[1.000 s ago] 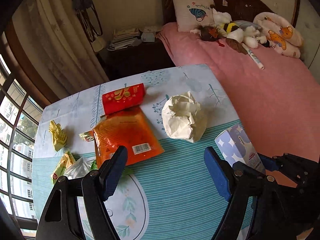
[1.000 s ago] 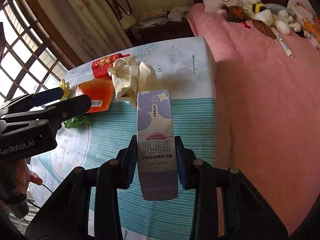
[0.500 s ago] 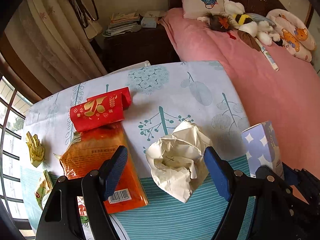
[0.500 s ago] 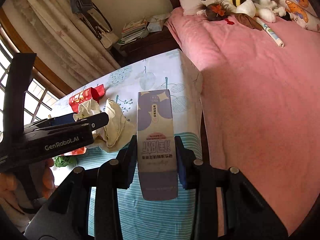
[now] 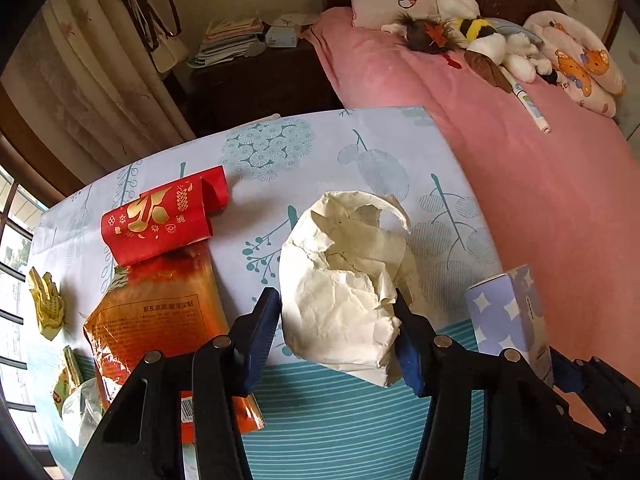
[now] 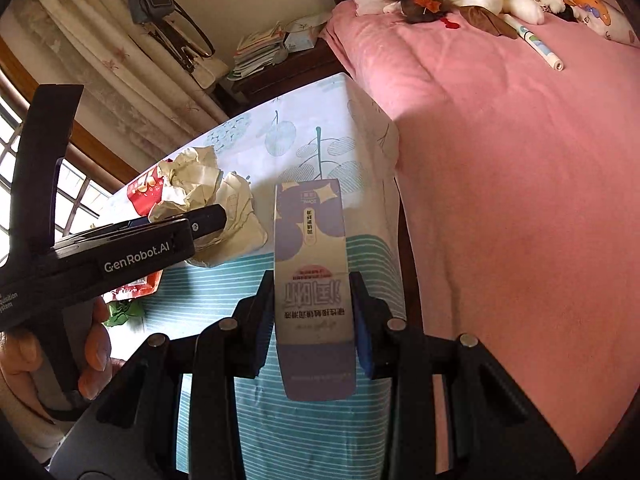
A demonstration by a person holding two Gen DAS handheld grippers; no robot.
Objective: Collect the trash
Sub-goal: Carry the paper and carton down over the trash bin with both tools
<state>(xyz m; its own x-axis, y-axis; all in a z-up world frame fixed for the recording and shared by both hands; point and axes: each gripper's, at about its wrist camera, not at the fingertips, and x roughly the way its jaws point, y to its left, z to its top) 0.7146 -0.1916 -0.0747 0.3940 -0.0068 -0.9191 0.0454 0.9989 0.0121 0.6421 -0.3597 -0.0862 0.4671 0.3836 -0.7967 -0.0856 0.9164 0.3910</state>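
A crumpled cream paper ball [image 5: 344, 280] lies on the patterned table [image 5: 340, 148]. My left gripper [image 5: 336, 320] is shut on the ball, with a blue pad pressing each side. From the right wrist view the ball [image 6: 200, 184] shows beyond the left gripper's black body [image 6: 132, 252], which a hand [image 6: 96, 344] holds. My right gripper [image 6: 312, 312] is shut on a tall purple carton [image 6: 312, 264], held upright over the table's right side. The carton [image 5: 508, 316] also stands at the right in the left wrist view.
A red packet [image 5: 160, 216], an orange foil bag [image 5: 160, 312], a yellow wrapper [image 5: 48, 304], a green-yellow wrapper [image 5: 68, 376] and clear plastic [image 5: 84, 408] lie on the table's left. A pink bed [image 5: 540, 200] borders the right edge. A dark nightstand [image 5: 256, 76] stands behind.
My left gripper moved forward to the paper ball and its fingers narrowed onto it. The right gripper, still holding the carton, swung towards the table's right edge.
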